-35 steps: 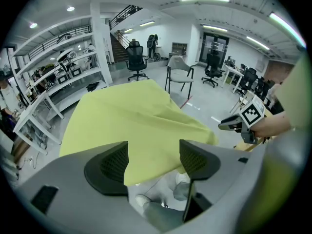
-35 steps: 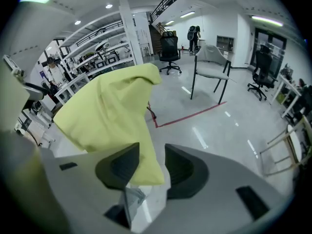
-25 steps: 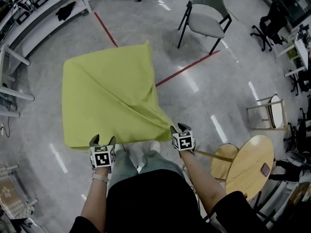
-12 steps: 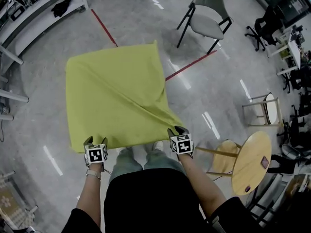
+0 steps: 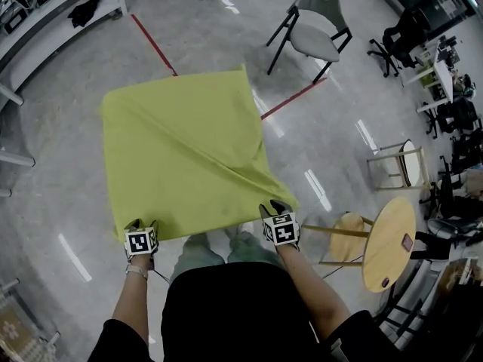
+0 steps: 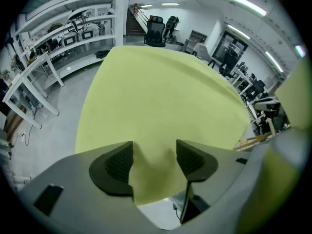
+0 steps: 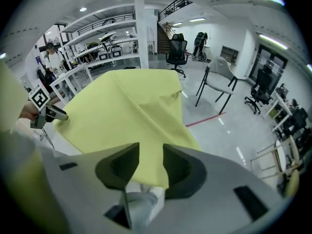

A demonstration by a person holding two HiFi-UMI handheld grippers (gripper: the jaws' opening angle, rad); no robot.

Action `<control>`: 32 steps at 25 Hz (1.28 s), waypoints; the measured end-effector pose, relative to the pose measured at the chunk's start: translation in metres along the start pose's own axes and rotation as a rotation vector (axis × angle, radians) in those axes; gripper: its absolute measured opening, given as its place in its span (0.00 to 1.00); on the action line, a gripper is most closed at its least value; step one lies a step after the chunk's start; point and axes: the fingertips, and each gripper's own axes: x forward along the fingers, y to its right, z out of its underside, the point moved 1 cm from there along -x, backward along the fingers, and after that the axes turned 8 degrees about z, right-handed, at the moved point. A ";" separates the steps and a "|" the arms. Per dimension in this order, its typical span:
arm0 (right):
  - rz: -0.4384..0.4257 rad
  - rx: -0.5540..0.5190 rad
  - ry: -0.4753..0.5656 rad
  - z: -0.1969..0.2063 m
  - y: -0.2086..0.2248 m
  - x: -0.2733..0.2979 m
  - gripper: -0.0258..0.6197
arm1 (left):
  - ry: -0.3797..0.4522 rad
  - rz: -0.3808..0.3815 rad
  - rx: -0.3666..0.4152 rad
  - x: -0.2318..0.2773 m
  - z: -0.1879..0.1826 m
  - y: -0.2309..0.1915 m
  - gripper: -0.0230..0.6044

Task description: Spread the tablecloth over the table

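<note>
A yellow-green tablecloth [image 5: 173, 157] lies draped over a table that it hides fully. A diagonal crease runs to its near right corner. My right gripper [image 5: 274, 207] is shut on that corner, and the cloth [image 7: 126, 106] passes between its pads [image 7: 176, 167]. My left gripper [image 5: 142, 223] stands at the near left corner. Its jaws have just been closing, but they stand wide and open, with the cloth's edge [image 6: 161, 87] lying loose between the pads [image 6: 191, 159]. The left gripper [image 7: 44, 108] also shows in the right gripper view.
A grey chair [image 5: 317, 25] stands beyond the table's far right. A round wooden table [image 5: 389, 243] and a wooden stool [image 5: 347, 236] stand close on my right. Red tape [image 5: 151, 44] crosses the floor. Shelving [image 5: 45, 17] lines the left side.
My left gripper has moved left along the near edge toward the left corner. The right gripper has shifted a little with its corner. The cloth lies wider and flatter.
</note>
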 end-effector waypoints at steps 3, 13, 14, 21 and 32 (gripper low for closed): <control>0.004 -0.010 -0.010 0.000 -0.008 0.001 0.28 | 0.011 -0.041 0.032 -0.003 0.005 -0.008 0.41; -0.011 -0.053 -0.021 -0.005 -0.036 0.006 0.28 | 0.018 -0.102 -0.043 -0.021 0.040 -0.037 0.42; -0.012 -0.055 -0.022 -0.006 -0.039 0.007 0.28 | 0.016 -0.112 -0.066 -0.023 0.044 -0.041 0.43; -0.022 -0.073 -0.032 -0.009 -0.054 0.007 0.28 | -0.032 -0.153 -0.125 -0.035 0.058 -0.058 0.52; 0.015 -0.051 -0.039 -0.006 -0.059 -0.001 0.28 | 0.133 -0.067 0.084 -0.021 -0.044 -0.048 0.52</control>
